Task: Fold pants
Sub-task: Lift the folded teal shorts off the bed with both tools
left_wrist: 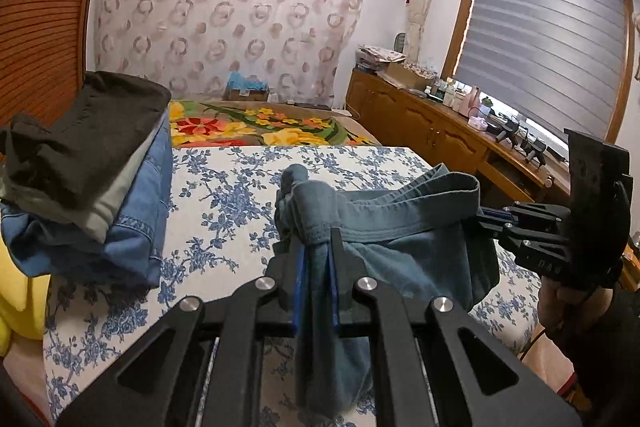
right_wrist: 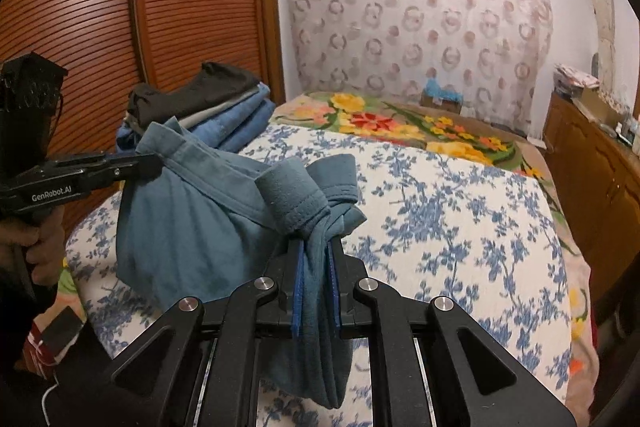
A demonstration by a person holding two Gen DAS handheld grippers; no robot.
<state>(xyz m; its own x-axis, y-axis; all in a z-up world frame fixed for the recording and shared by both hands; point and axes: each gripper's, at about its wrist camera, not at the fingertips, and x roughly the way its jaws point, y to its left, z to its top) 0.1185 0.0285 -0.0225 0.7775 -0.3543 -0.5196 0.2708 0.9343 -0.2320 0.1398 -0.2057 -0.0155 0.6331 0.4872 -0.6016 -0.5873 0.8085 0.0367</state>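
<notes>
The teal pants (left_wrist: 404, 235) hang in the air above the bed (left_wrist: 224, 187), bunched and sagging between the two grippers, with loose cloth drooping toward the blue-flowered white bedspread. In the left wrist view the left gripper (left_wrist: 318, 251) sits at about 6 o'clock, its jaws pinched tight on a gathered wad of the waistband, blue pads pressing the fabric from both sides and a fold spilling over the tips. At 3 o'clock in that view the right gripper (left_wrist: 486, 215) comes in from the side, its jaws likewise clamped down on the far end of the waistband, with the hand (left_wrist: 560, 303) that carries it just below at about 4 o'clock. The right wrist view mirrors this: the right gripper (right_wrist: 316, 251) at 6 o'clock is closed hard on a twisted bunch of teal cloth, and the left gripper (right_wrist: 154, 163) reaches in at 9 o'clock, nipping the opposite corner of the waistband so that the band stretches between the two. A stack of folded clothes (left_wrist: 92, 171), dark on top, then grey, then denim, rests on the bed at 9 o'clock in the left wrist view, against the slatted wooden wardrobe (right_wrist: 120, 27). Beyond the bedspread, at 12 o'clock, lies a bright floral blanket (left_wrist: 264, 125). A wooden cabinet (left_wrist: 420, 123) runs along the wall at 2 o'clock under the window blind (left_wrist: 540, 39).
</notes>
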